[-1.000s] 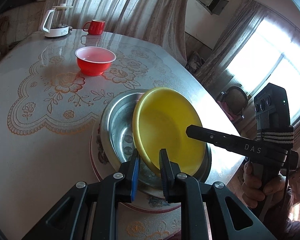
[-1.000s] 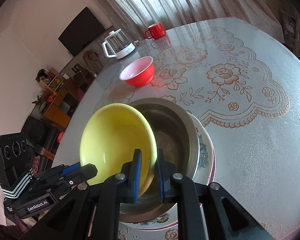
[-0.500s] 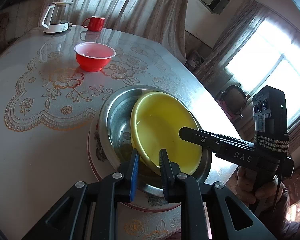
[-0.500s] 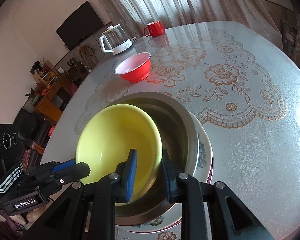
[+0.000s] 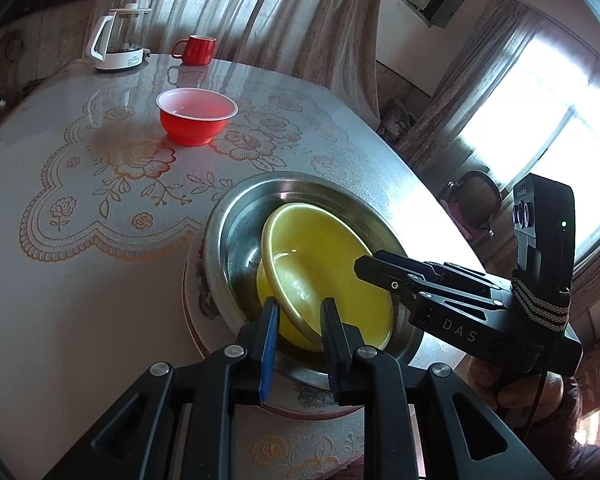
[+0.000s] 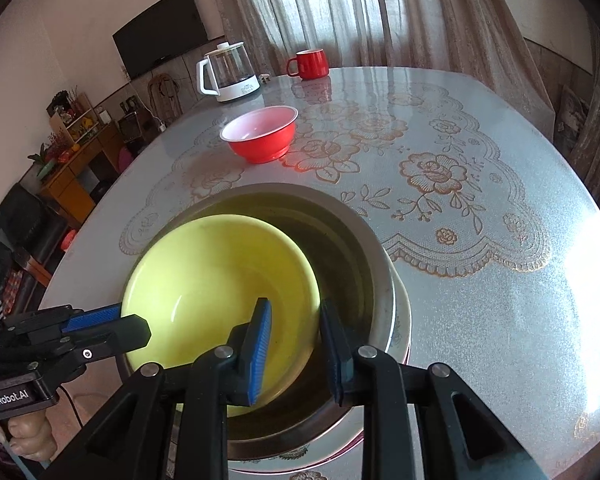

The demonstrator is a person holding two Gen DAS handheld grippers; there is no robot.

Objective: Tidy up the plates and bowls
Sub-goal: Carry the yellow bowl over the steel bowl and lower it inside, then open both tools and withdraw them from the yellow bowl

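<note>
A yellow bowl lies inside a steel bowl, which sits on a flowered plate. My left gripper straddles the yellow bowl's near rim. Its jaws are opening, and a gap shows beside the rim. My right gripper straddles the opposite rim, its pads standing off the rim on both sides. Farther back on the table stands a red bowl, upright and empty.
A glass kettle and a red mug stand at the table's far edge. The bowl stack sits close to the near table edge. A person's hand holds the right gripper.
The yellow bowl, held tilted over the steel bowl, has come down to lie inside it. The jaws of both grippers have widened around its rim.
</note>
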